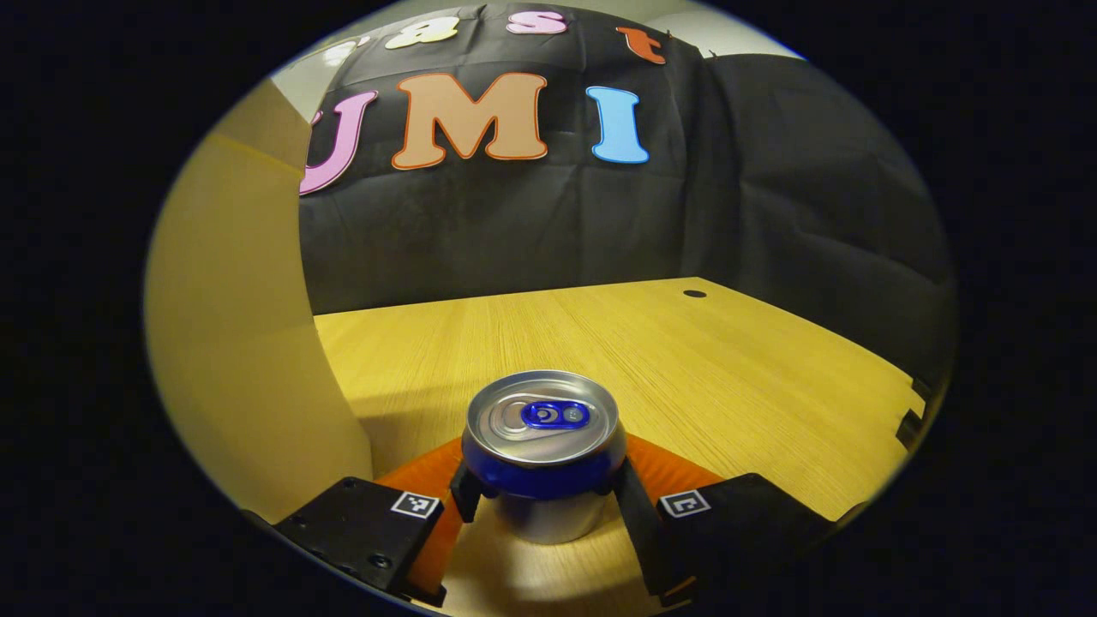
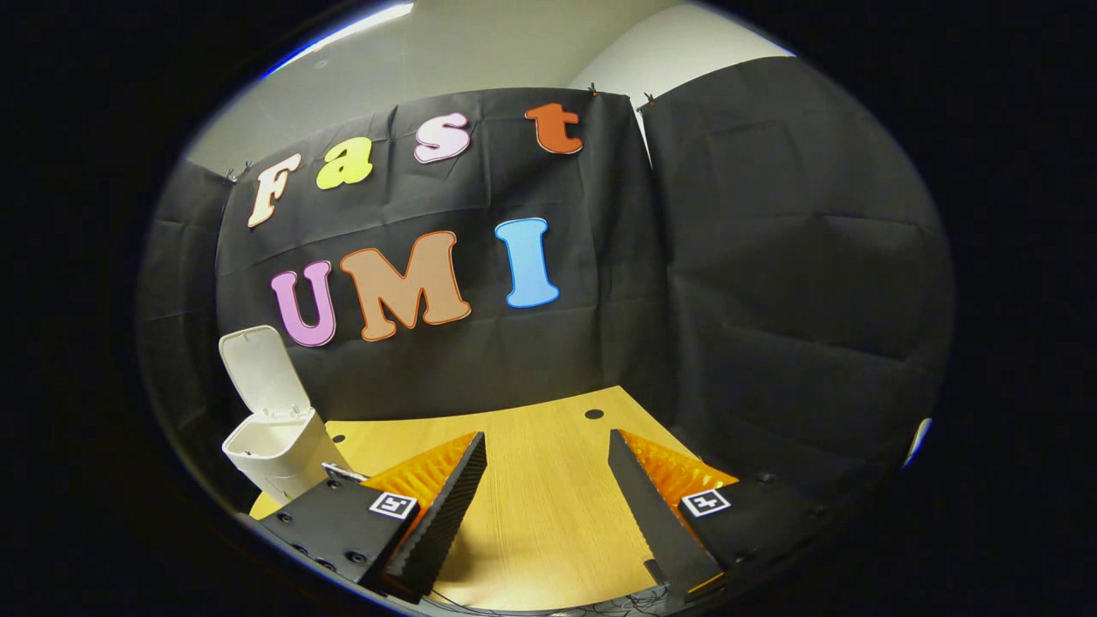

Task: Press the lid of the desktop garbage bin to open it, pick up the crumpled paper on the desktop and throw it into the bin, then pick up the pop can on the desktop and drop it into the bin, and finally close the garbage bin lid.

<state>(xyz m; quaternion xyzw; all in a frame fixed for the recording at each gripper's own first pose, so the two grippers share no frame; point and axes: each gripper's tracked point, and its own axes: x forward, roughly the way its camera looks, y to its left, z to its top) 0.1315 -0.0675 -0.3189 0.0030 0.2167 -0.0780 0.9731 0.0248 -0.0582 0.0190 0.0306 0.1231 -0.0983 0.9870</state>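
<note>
Clamping from both sides, the left gripper (image 1: 543, 490) has its two fingers pressed against the blue band near the top of a silver aluminium pop can with a blue pull tab (image 1: 543, 450); the jaws are narrowed to the can's width. The can stands upright on the light wood-grain bench (image 1: 686, 360), and its unopened lid faces the camera in the left gripper view. To the left of the can in that view rises a plain yellowish panel (image 1: 231, 343), very close to the lens and blurred; what it belongs to cannot be told. A small dark round hole (image 1: 694, 294) sits in the bench near its far edge.

The right gripper (image 2: 548, 488) is spread wide with nothing between its fingers, which hang above bare bench. In the right gripper view, at far left, stands the small white plastic desktop garbage bin (image 2: 278, 450) on the bench, its hinged lid (image 2: 257, 368) tipped up and back so the mouth is open. What lies inside the bin cannot be seen from this angle.

Each gripper body carries small square black-and-white marker tags (image 2: 393, 504). No brand or wording can be read on the can.
</note>
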